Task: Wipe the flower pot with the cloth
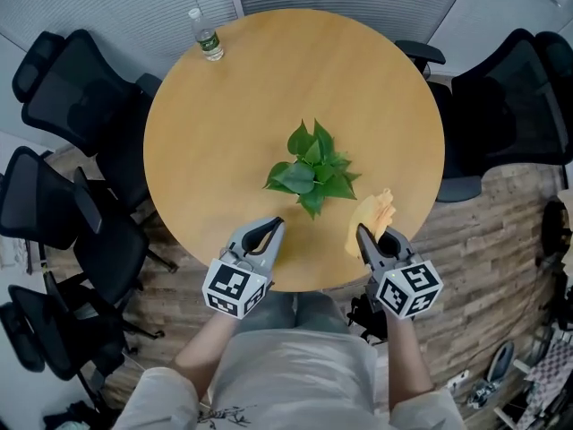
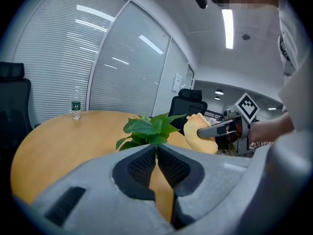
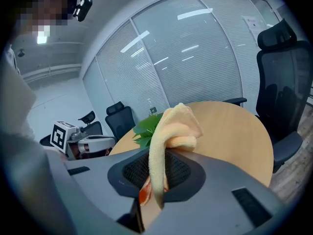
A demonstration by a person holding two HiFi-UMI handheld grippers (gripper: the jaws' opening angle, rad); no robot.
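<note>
Bright, even light from a ceiling strip lamp (image 2: 228,28) reflects in the glass wall (image 3: 205,58); both gripper views bulge and darken toward the edges, shadows soft.

Plant (image 1: 311,168): centre of table (image 1: 269,79)
Bottle (image 1: 207,36): far left edge
Cloth (image 1: 380,210): right of plant, in right gripper (image 1: 376,232)
Chairs (image 1: 67,88): around table

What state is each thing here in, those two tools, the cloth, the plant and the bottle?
Left hand-held gripper: shut, empty.
Right hand-held gripper: shut on the cloth.
Cloth: bunched, pinched between the jaws.
Potted plant: upright on the table, untouched.
Water bottle: upright, capped.
</note>
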